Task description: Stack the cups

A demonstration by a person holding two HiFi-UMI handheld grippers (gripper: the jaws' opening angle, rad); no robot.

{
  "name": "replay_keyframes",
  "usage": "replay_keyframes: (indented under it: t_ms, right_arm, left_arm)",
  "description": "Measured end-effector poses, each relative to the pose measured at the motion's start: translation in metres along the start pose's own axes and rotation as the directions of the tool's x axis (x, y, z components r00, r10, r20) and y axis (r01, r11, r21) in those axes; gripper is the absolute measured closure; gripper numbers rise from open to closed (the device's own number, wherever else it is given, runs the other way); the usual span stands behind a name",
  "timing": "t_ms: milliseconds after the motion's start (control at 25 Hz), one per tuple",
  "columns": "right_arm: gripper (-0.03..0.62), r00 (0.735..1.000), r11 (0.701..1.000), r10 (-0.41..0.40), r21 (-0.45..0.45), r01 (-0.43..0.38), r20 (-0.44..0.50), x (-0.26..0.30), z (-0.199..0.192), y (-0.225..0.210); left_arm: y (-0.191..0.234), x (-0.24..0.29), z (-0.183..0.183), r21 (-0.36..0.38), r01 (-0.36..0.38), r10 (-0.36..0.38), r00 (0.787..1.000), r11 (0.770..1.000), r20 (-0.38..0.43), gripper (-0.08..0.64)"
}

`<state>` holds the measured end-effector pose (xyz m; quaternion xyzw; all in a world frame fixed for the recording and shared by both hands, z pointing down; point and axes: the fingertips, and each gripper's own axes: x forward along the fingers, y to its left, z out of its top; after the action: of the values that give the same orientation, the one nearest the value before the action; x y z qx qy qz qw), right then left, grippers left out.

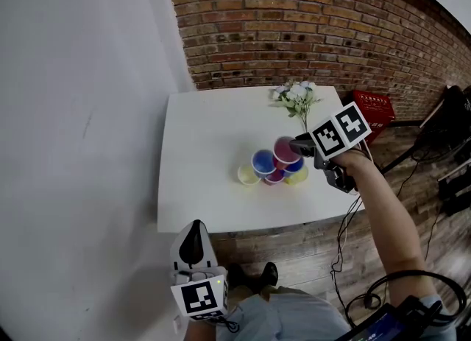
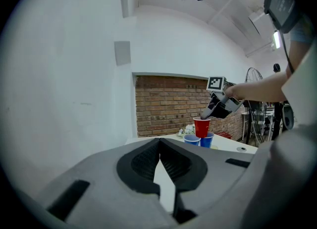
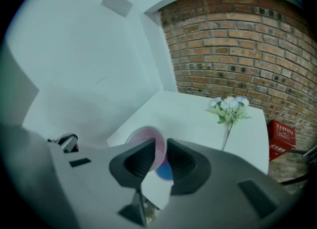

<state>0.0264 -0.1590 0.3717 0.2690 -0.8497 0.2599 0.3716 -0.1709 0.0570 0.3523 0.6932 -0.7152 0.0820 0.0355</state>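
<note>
1. While it is held short of the table's near edge, the left gripper (image 1: 195, 229) is clenched on nothing: its jaw tips meet.
2. White table (image 1: 206, 148): the cups stand in one group on its right half, closer to the near edge than to the far one.
3. Lowest row, on the near side of the group: yellow cup (image 1: 248, 175) towards the left edge, pink cup (image 1: 274, 178) in the middle, yellow-green cup (image 1: 298, 177) towards the right edge.
4. Left blue cup (image 1: 263, 161) and right blue cup (image 1: 296, 164) sit just behind and above that row.
5. Red cup (image 1: 284, 148) stands upright and topmost, raised on the two blue ones.
6. Right gripper (image 1: 294, 143), angled downward from the right-edge side, is released: its jaws stand apart with the red cup's rim passing between them and a gap showing.
7. White flowers (image 1: 296, 96) lie by the far edge, towards the far right corner.
8. Red crate (image 1: 372, 111) sits on the floor beyond the right edge, in front of the brick wall (image 1: 294, 23).
</note>
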Motion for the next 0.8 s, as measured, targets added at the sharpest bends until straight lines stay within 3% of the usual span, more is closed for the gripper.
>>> replay_keyframes:
  t_ms: [800]
  right_arm:
    - [0.486,0.998,0.999,-0.040,-0.009,0.040,0.052,-0.0046,0.0091,-0.0066]
  left_arm:
    - [0.0010,0.0000,0.0043,0.008,0.004,-0.004,1.000,1.000,0.005,0.551]
